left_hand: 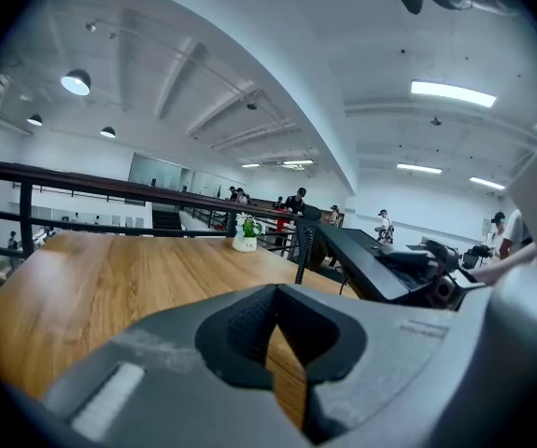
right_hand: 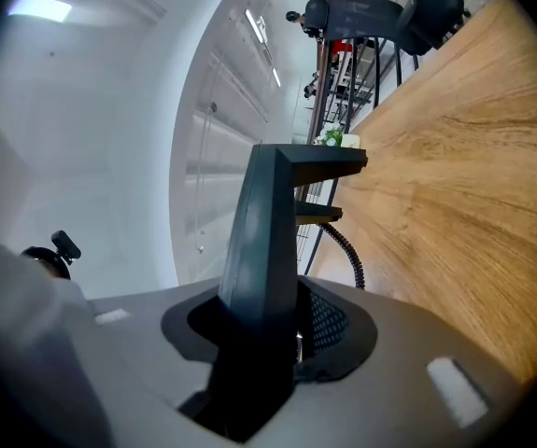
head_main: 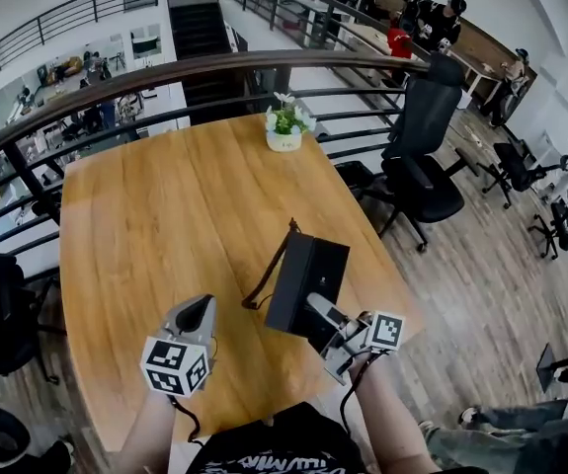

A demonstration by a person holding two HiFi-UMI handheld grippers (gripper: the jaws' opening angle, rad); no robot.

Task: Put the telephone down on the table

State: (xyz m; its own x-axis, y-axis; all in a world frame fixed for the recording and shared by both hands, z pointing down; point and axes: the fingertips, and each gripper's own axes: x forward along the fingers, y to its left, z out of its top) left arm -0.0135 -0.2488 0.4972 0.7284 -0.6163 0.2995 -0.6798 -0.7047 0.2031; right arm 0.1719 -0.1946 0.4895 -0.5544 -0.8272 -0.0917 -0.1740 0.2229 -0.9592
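Note:
The black telephone (head_main: 308,279) hangs tilted over the front right part of the wooden table (head_main: 155,205), and its coiled cord (head_main: 267,273) dangles toward the tabletop. My right gripper (head_main: 320,311) is shut on the telephone's near edge. In the right gripper view the telephone's body (right_hand: 266,241) stands between the jaws of that gripper (right_hand: 277,317), with the cord (right_hand: 347,250) beyond. My left gripper (head_main: 195,314) hovers over the table's front left, shut and empty. The left gripper view shows the closed jaws of the left gripper (left_hand: 273,320) and the telephone (left_hand: 371,259) off to the right.
A small potted plant (head_main: 285,124) stands at the table's far edge. A dark railing (head_main: 165,77) runs behind the table. A black office chair (head_main: 422,156) stands at the right. The table's right edge lies just beside the telephone.

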